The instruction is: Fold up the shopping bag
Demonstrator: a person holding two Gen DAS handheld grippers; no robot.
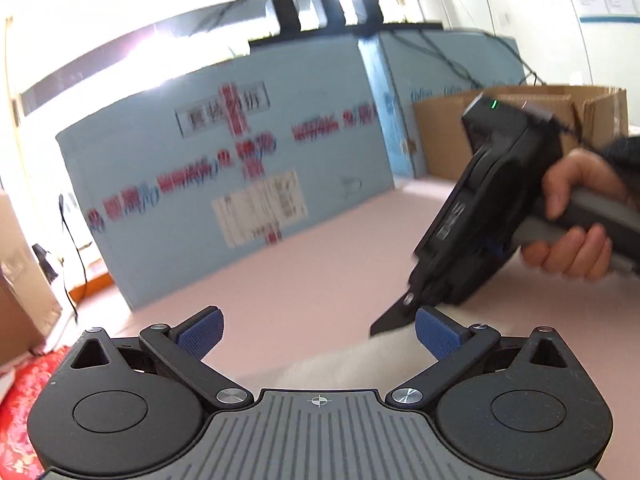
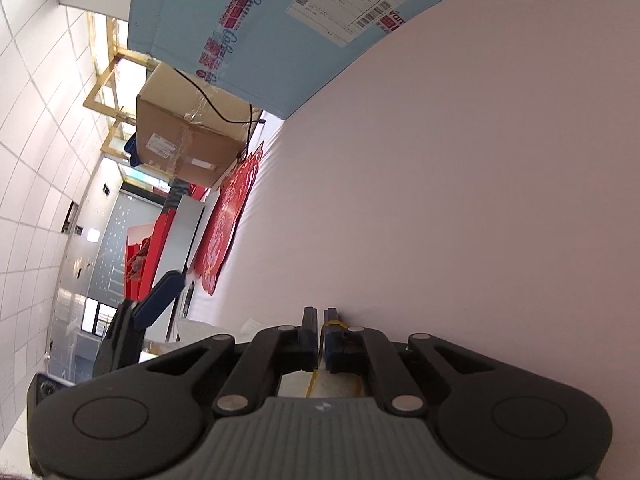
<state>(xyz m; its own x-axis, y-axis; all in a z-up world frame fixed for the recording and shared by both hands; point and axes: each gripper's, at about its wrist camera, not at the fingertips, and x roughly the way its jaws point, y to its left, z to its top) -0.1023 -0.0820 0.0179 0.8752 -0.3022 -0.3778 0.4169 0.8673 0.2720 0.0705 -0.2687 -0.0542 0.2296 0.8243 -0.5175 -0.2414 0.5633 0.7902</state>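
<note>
The right gripper (image 2: 320, 334) pinches the soft, light shopping bag (image 1: 352, 364) at its yellow-trimmed edge; the left gripper (image 1: 318, 330) is spread above the pink counter (image 1: 320, 264).

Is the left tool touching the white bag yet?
Apart. The left wrist view shows the left tool wide open, pink table between its pads, the white bag lying lower down.

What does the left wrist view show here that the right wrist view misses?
Only left wrist: the open left hand-held gripper, the person's right hand gripping the handle, a white bag below. Only right wrist: the right hand-held gripper shut on a thin yellow strap, red patterned cloth. Both: pink table, blue printed cardboard box.
</note>
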